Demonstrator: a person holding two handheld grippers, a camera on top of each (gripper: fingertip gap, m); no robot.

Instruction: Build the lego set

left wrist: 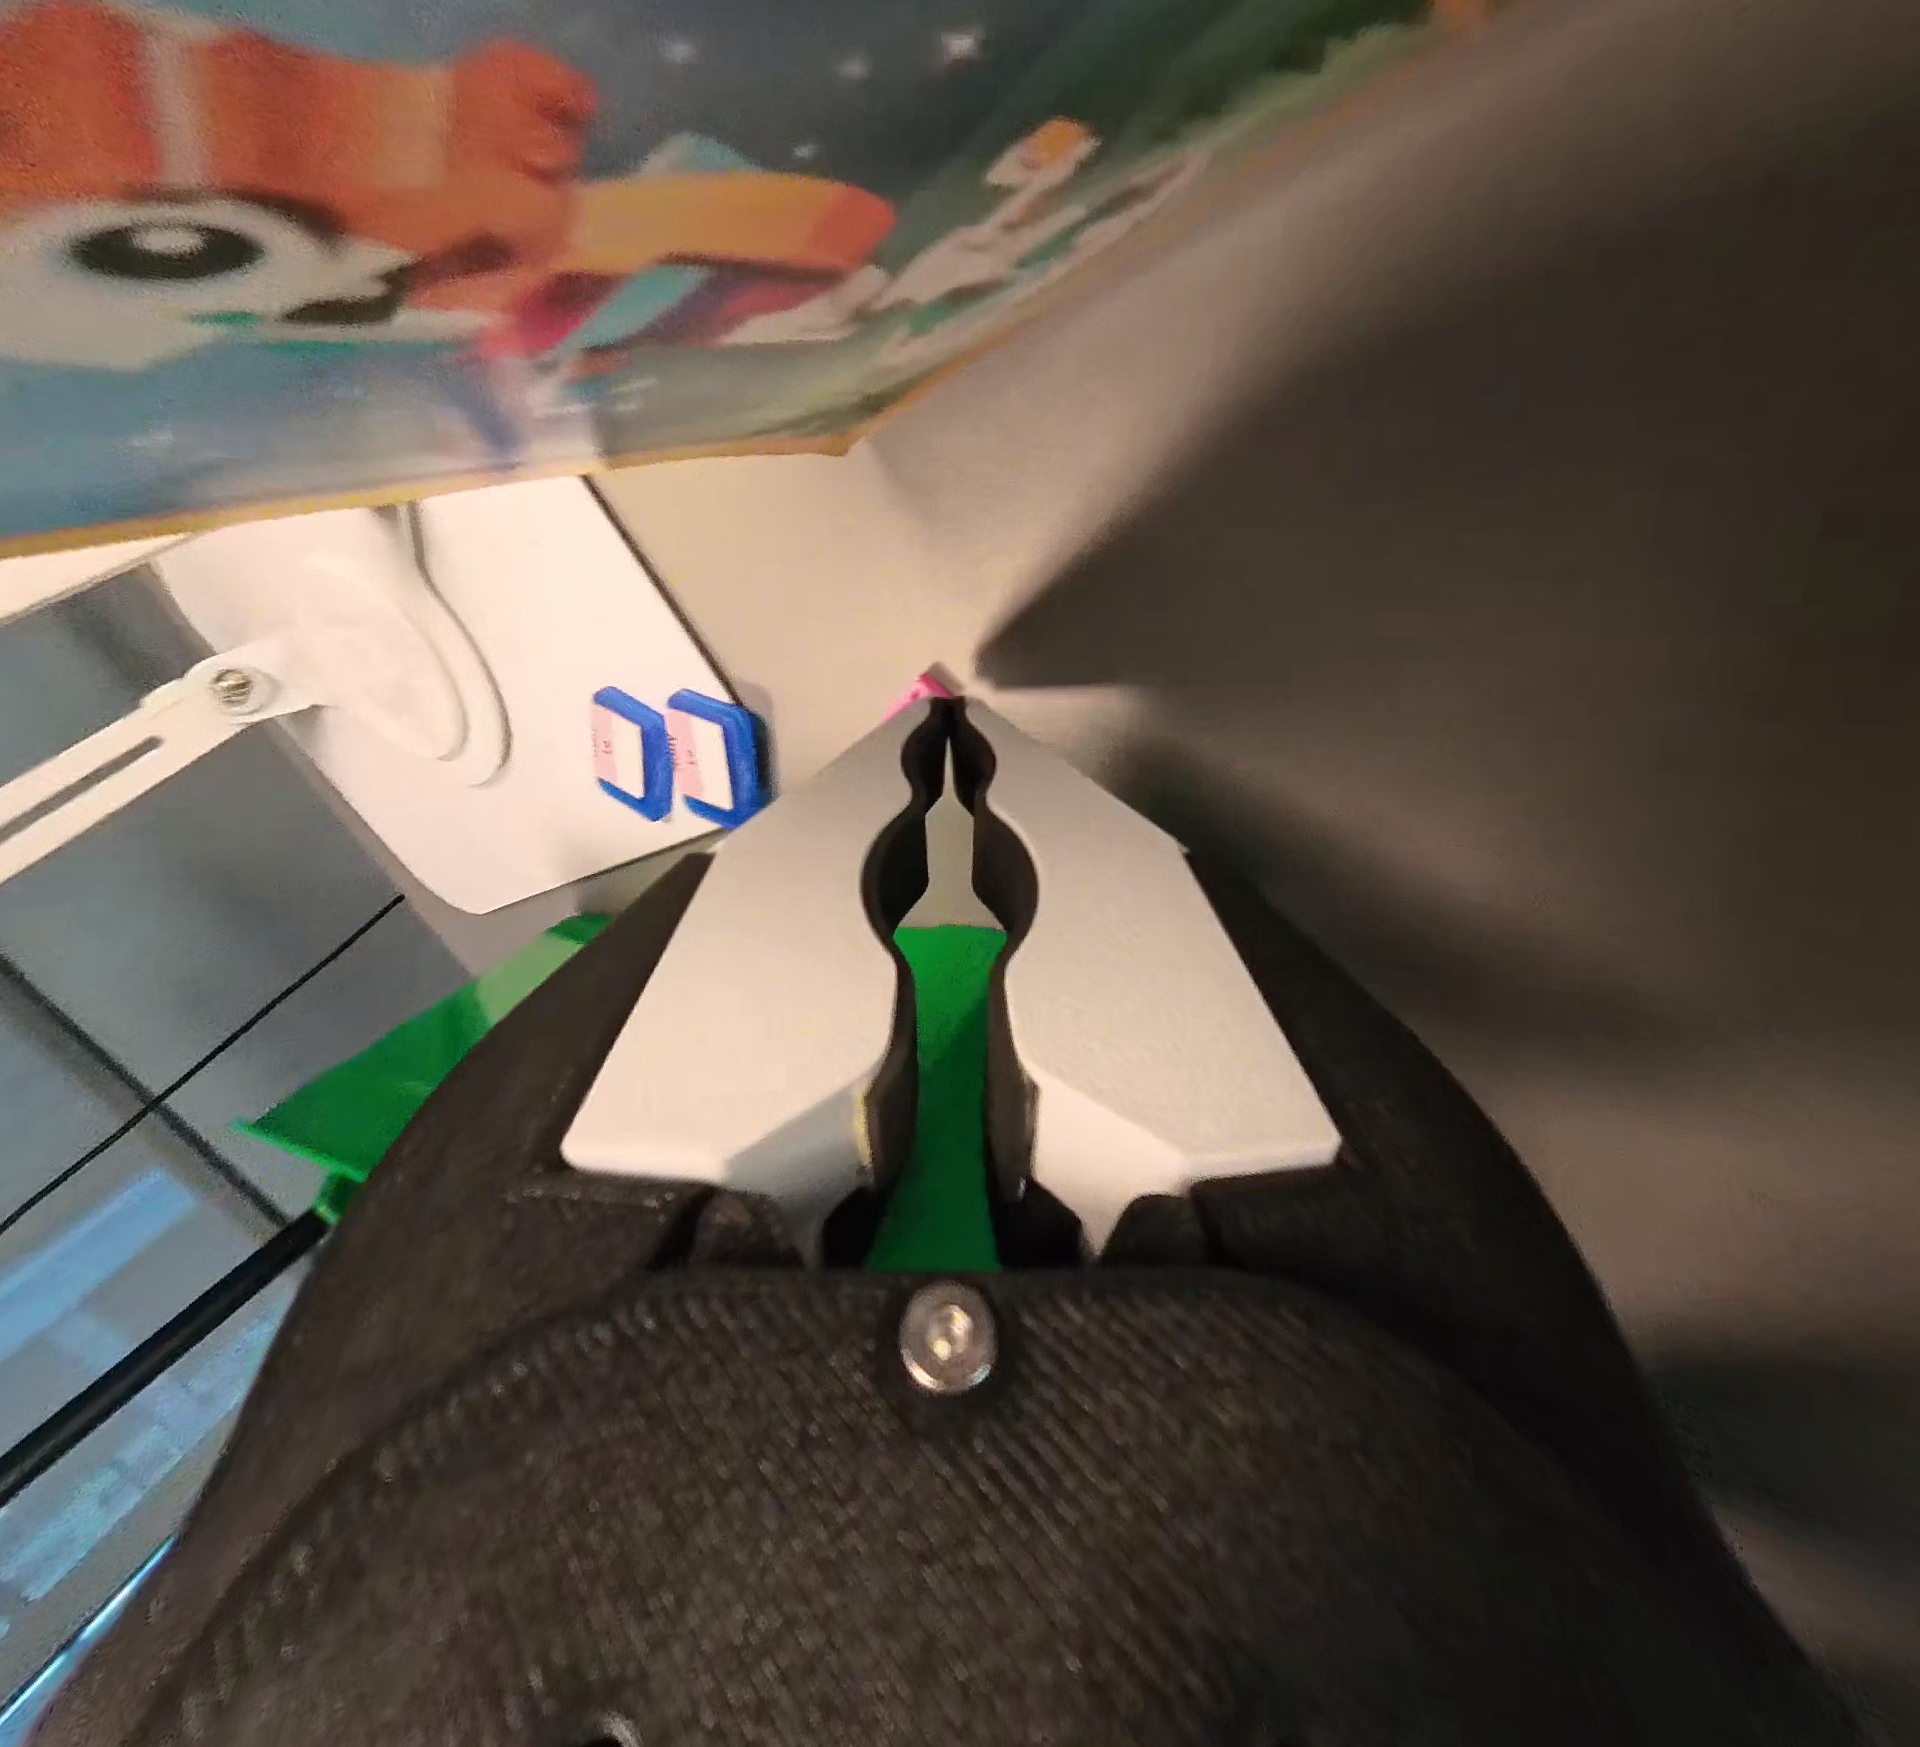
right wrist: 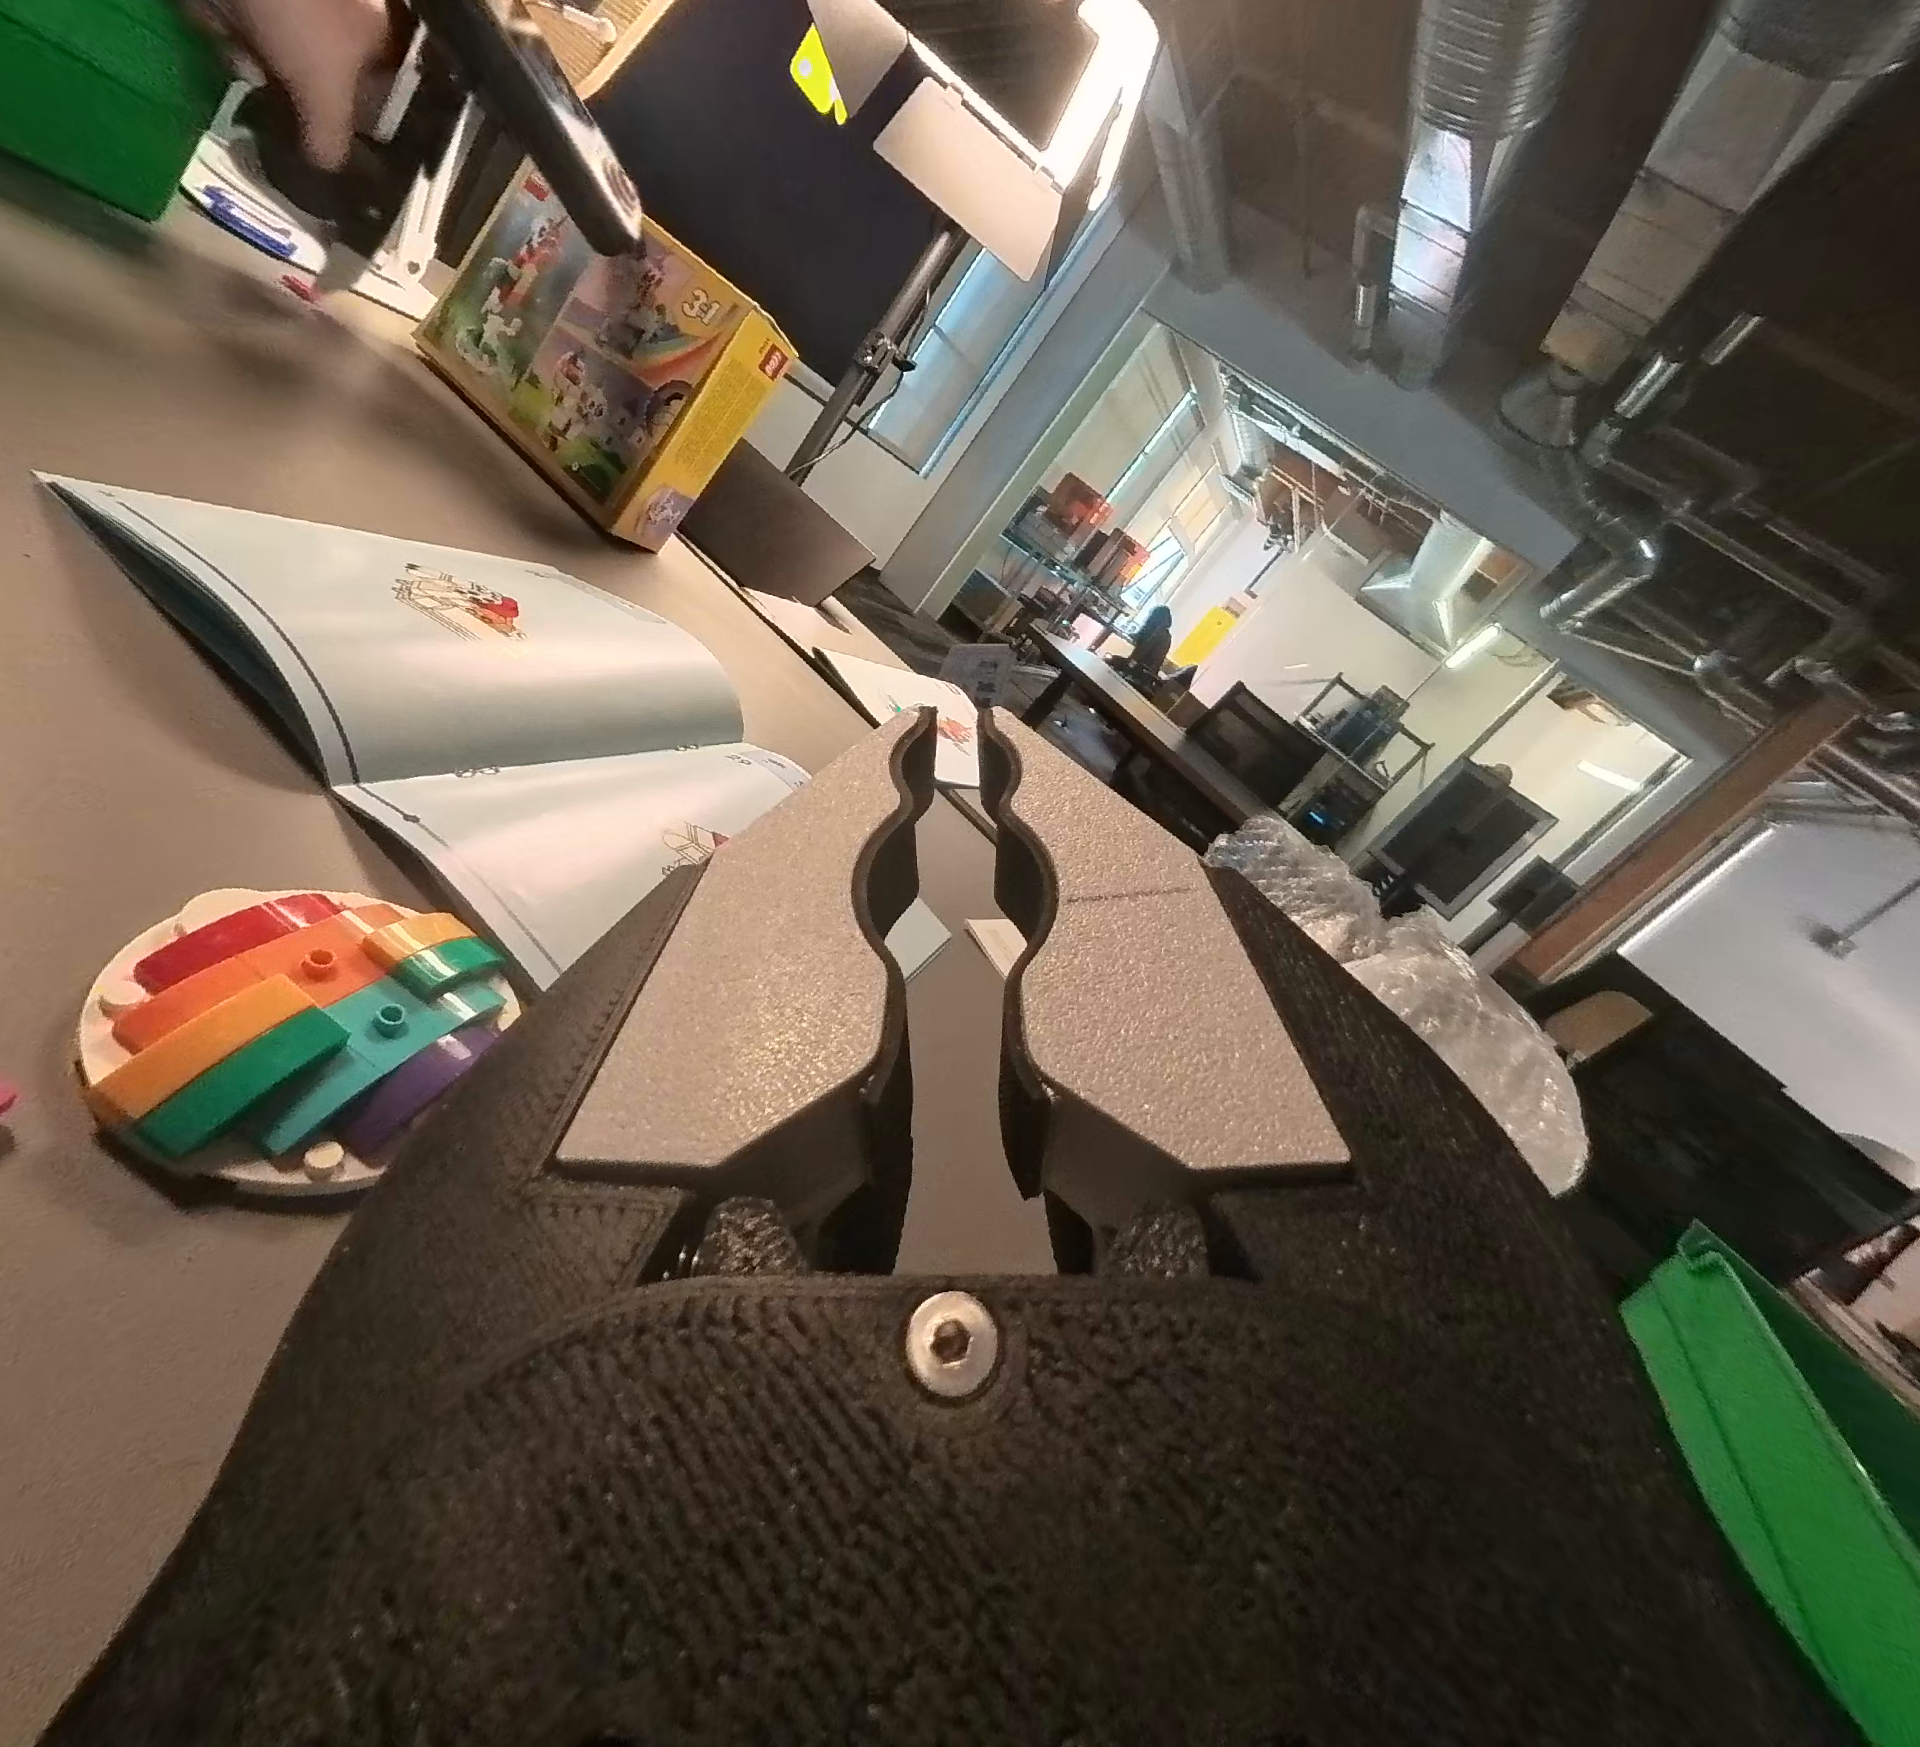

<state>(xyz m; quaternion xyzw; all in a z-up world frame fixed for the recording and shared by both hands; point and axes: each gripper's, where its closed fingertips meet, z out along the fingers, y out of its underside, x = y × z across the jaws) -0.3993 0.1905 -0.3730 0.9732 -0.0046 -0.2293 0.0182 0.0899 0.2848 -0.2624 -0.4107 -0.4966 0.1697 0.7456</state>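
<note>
My left gripper is shut, fingertips together down at the grey table, with a small pink piece peeking out at the tips. It stands right in front of the Lego box. It also shows in the right wrist view, held by a hand, tips on the table beside the box. My right gripper is open by a narrow gap and empty, above the table. A rainbow build on a round white plate lies to its left. An open instruction booklet lies behind it.
A green bin stands at the far left and another at the near right. Crumpled clear plastic lies right of my right gripper. A white stand with two blue-framed tags is left of my left gripper. Green bin is under it. My hands' fingertips stand some 50 cm from each other.
</note>
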